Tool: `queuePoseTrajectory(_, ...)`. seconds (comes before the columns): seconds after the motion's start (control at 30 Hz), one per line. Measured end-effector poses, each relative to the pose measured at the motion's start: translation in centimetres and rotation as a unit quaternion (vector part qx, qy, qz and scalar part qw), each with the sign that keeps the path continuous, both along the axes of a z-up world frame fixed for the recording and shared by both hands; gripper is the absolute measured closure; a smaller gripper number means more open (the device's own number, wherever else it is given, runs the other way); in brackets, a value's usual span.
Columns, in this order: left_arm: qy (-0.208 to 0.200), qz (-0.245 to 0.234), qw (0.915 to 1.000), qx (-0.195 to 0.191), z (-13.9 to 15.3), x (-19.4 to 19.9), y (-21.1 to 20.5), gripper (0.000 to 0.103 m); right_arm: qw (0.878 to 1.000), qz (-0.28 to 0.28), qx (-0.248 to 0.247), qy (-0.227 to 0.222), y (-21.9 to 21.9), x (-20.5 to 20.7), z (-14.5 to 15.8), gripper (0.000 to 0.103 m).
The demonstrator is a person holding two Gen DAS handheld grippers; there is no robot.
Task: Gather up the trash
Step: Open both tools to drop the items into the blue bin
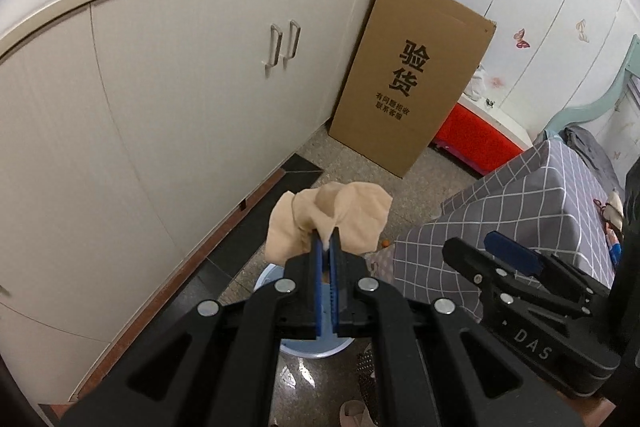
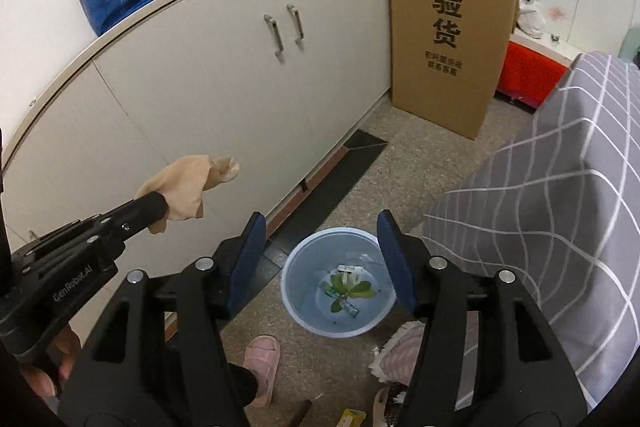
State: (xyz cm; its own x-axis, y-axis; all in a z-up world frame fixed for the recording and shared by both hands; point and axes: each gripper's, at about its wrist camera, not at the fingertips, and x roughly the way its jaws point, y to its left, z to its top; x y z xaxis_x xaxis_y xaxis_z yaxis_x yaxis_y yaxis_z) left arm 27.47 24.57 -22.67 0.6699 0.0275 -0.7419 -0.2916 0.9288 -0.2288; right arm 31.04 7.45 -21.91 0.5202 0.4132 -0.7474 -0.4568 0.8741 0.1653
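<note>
Left gripper [image 1: 328, 243] jaws are clamping a beige stocking [image 1: 332, 215], hanging in the air above the blue bin [image 2: 336, 283] on the floor. It looks light, limp and snag-prone, so gripping a bunched fold works. Right gripper [image 2: 322, 259] jaws are standing apart, empty. Bin is holding green leaves [image 2: 352, 291] and small wrapper scraps.

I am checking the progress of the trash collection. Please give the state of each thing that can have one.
left gripper: shut on the beige cloth
right gripper: open, nothing between its pads
blue bin: upright, uncovered, leaves and scraps inside
cabinet doors: closed
cardboard box: standing upright
</note>
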Motion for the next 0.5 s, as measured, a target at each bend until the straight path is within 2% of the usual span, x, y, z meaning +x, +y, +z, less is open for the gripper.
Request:
queuePoseTrajectory(0.23,0.006,-0.017,0.9998,0.0,-0.4,0.6,-1.6,0.1,1.0,-0.012,0.015,-0.02,-1.6,-1.0,1.4,0.043)
queuePoseTrajectory(0.5,0.001,-0.032,0.9995,0.009,0.4,1.7,-3.3,0.1,0.996,-0.034,0.035,-0.076,-3.5,-2.2,4.4,0.041)
